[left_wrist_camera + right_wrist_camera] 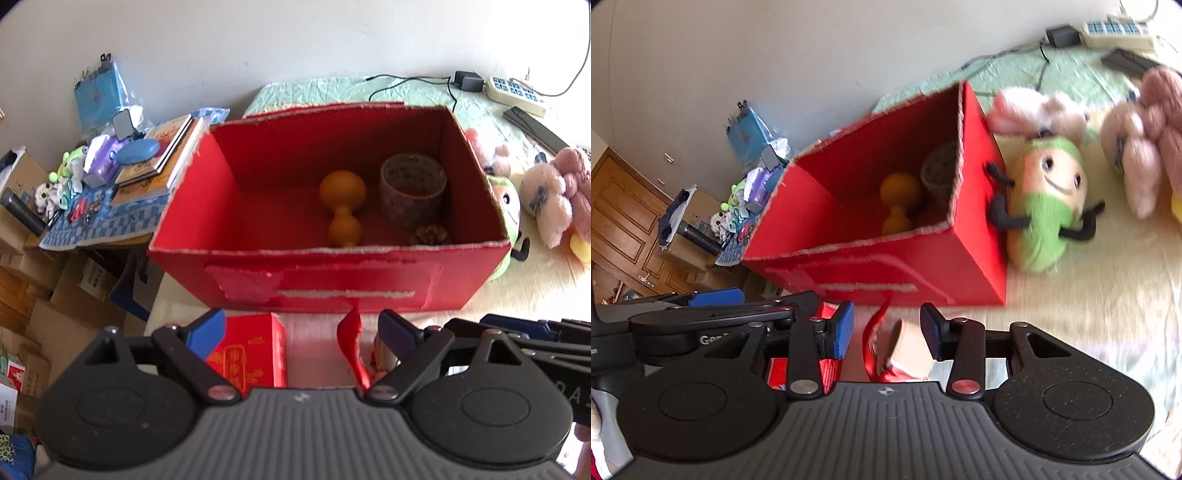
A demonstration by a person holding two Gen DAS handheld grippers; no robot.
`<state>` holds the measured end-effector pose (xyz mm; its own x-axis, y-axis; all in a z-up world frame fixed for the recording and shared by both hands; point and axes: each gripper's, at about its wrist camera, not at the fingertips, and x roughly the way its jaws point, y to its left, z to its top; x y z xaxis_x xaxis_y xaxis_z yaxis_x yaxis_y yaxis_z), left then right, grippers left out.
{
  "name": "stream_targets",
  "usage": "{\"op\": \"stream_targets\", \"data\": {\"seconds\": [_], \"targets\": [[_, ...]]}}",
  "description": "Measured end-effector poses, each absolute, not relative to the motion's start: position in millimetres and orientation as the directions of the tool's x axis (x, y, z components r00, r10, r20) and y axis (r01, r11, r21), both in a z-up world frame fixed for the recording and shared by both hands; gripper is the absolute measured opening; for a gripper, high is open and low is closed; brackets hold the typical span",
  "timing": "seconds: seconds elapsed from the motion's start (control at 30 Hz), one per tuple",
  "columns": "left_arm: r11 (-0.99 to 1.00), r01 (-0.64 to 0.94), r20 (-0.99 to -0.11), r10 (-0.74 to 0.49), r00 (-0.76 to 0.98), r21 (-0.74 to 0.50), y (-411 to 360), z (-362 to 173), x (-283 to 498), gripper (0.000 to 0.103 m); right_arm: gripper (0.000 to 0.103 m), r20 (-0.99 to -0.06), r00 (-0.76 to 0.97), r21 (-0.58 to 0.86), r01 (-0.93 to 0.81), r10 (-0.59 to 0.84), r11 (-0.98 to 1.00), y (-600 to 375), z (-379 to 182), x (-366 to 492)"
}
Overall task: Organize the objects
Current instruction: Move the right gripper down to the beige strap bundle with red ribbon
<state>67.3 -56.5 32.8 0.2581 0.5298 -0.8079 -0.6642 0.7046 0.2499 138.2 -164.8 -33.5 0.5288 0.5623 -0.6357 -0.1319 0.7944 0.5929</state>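
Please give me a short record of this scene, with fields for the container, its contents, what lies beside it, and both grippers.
container: red cardboard box, open top, on the bed
contents: orange gourd, tape roll, pine cone
beside the box: green plush against its right side; pink plush toys further right
in front of the box: small red carton, red ribbon
left gripper: open, nothing held
right gripper: open, pads not touching the small roll between them
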Motion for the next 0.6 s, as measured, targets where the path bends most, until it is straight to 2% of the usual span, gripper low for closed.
{"op": "stream_targets", "data": {"seconds": [0.47,0.6], "targets": [[0.712,-0.664,-0.849,0.48,0.222,0.229,-56.5,2.7,59.5,0.091,0.045,-0.658,0.46,0.665,-0.016,0.596,0.746,-171.3,-66.2,127.1],[0.737,-0.648,-0.85,0.454,0.267,0.191,-56.6,-2.3,51.2,0.091,0.05,-0.653,0.459,0.683,0.013,0.603,0.73,-175.9,-73.2,125.6]]}}
